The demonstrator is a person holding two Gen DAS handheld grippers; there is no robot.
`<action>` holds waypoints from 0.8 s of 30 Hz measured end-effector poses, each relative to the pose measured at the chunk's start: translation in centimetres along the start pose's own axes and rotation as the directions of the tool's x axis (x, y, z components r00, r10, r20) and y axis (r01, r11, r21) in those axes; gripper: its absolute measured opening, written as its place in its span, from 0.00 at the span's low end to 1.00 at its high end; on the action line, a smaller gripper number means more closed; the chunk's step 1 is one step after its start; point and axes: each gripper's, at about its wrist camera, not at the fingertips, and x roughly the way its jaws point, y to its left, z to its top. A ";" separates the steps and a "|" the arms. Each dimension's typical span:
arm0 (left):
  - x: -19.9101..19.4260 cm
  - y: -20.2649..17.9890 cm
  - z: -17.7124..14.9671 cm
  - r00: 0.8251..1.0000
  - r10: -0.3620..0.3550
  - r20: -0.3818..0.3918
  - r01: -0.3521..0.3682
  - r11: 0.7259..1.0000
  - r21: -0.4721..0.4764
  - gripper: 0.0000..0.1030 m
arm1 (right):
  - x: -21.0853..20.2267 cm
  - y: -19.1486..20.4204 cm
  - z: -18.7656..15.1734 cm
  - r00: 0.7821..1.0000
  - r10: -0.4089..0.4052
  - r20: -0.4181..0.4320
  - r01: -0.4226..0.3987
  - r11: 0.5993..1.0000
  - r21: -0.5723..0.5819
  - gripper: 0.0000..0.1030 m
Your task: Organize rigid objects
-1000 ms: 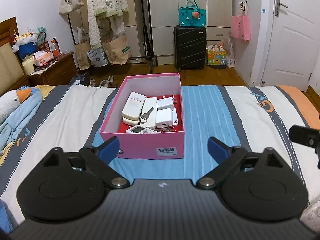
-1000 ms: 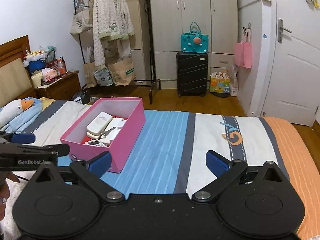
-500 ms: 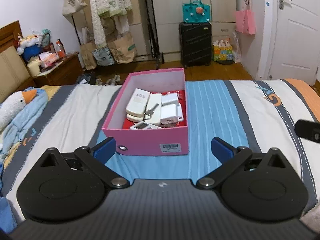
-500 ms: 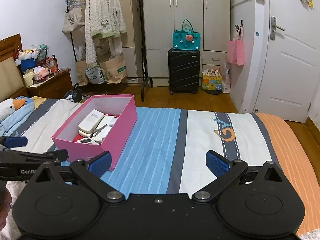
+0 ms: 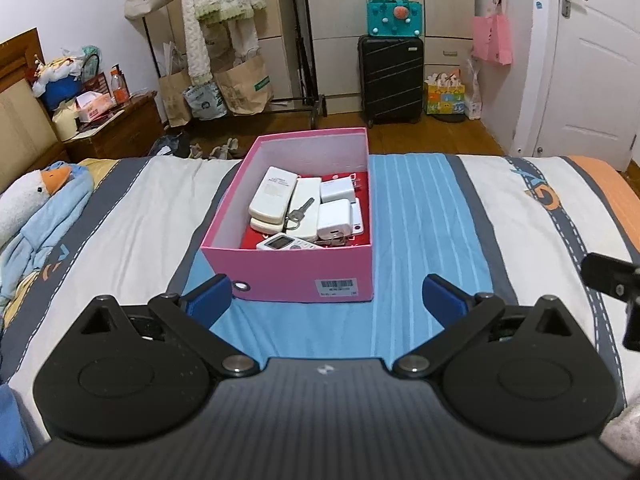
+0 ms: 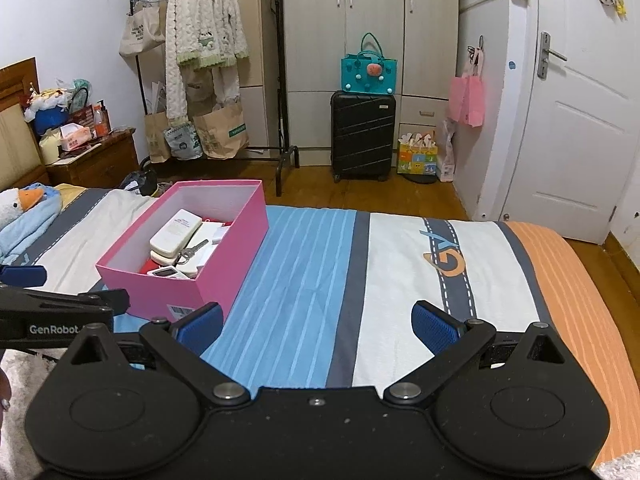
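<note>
A pink box [image 5: 280, 268] stands on the striped bed, also seen in the right wrist view [image 6: 224, 276]. It holds white remotes [image 5: 273, 191], white chargers [image 5: 334, 218], a key [image 5: 301, 211] and a small display remote [image 5: 286, 243]. My left gripper [image 5: 326, 294] is open and empty, just in front of the box's near wall. My right gripper [image 6: 318, 324] is open and empty, over the blue stripes to the right of the box. The left gripper's arm shows in the right wrist view [image 6: 60, 312].
A duck plush [image 5: 36, 192] on blue cloth lies at the bed's left. Beyond the bed are a nightstand [image 5: 116, 132], a clothes rack with bags [image 5: 224, 40], a black suitcase [image 5: 390, 76], wardrobes and a white door [image 5: 592, 64]. The bed's right part is orange-striped [image 6: 568, 300].
Both grippers have drawn back and risen slightly, so the box looks a little farther. Both stay open and empty. The box and its contents have not moved.
</note>
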 end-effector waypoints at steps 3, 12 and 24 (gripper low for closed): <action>0.2 0.0 0.2 1.000 0.013 -0.008 -0.013 1.000 -0.003 1.00 | 0.1 -0.2 0.1 1.000 -0.009 -0.001 0.009 1.000 0.008 0.99; 0.2 -0.3 0.2 1.000 0.017 -0.017 -0.017 1.000 0.011 1.00 | 0.4 -0.3 0.2 0.999 -0.031 -0.012 0.032 0.998 0.058 0.99; 0.3 -0.5 0.3 0.999 0.032 -0.015 -0.032 0.999 0.018 1.00 | 0.4 -0.2 -0.1 0.999 -0.039 -0.009 0.040 0.998 0.053 0.99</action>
